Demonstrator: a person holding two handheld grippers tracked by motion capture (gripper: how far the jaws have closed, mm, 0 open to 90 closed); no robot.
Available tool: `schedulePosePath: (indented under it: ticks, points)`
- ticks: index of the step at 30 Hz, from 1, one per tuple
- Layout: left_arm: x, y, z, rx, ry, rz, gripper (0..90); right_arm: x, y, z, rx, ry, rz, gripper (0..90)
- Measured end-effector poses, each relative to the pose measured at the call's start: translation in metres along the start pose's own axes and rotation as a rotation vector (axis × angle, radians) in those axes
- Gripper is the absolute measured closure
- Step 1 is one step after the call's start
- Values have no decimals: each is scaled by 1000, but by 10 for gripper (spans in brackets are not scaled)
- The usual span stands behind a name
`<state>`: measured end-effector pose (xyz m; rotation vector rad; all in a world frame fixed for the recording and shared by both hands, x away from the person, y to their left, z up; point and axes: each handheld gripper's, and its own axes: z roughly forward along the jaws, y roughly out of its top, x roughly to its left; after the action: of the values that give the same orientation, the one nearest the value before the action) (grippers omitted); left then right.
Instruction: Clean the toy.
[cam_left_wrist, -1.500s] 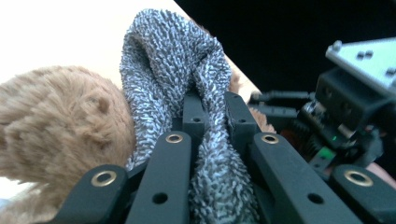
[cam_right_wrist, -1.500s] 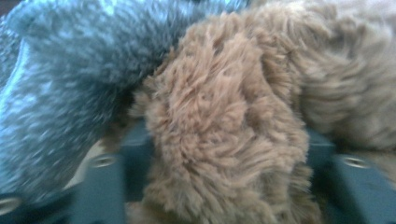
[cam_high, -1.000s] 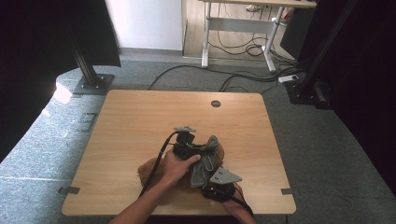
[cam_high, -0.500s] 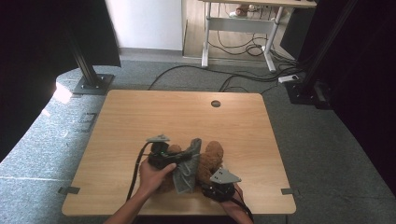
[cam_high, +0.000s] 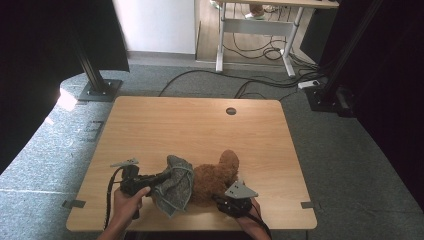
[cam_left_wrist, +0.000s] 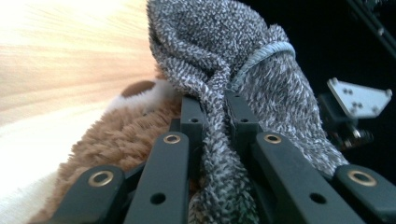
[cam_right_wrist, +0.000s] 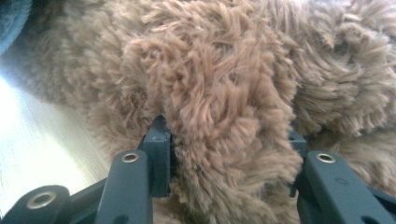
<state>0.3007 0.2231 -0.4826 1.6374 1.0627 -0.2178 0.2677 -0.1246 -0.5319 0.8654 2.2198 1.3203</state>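
Left gripper (cam_high: 161, 177): jaws pinched tight on a fold of the grey knitted garment (cam_high: 175, 184), which it has drawn leftward off the toy since a second ago.
Grey knitted garment: now bunched just left of the brown plush bear (cam_high: 216, 175), touching it (earlier it lay over the bear's middle, hiding most of it).
Brown plush bear: lies near the front edge of the wooden table (cam_high: 200, 125), body and one limb uncovered.
Right gripper (cam_high: 224, 202): jaws clamped around a thick fur limb, in the same spot as before, anchoring the bear.
Meaning: the undressing looks nearly done; the garment seems close to coming free.
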Motion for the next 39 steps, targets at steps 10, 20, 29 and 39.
schedulePosePath:
  ticks: [10,20,29,39]
  points:
    - [4,-21,17,-51,-41,-16,802,1,-1,4,17,-50,3,546]
    - [14,-5,46,-150,39,14,805,-7,7,24,13,-149,5,586]
    - [25,31,62,-125,117,34,798,-23,15,44,-9,-253,14,608]
    - [34,58,70,-103,166,62,790,-44,26,58,-14,-268,84,604]
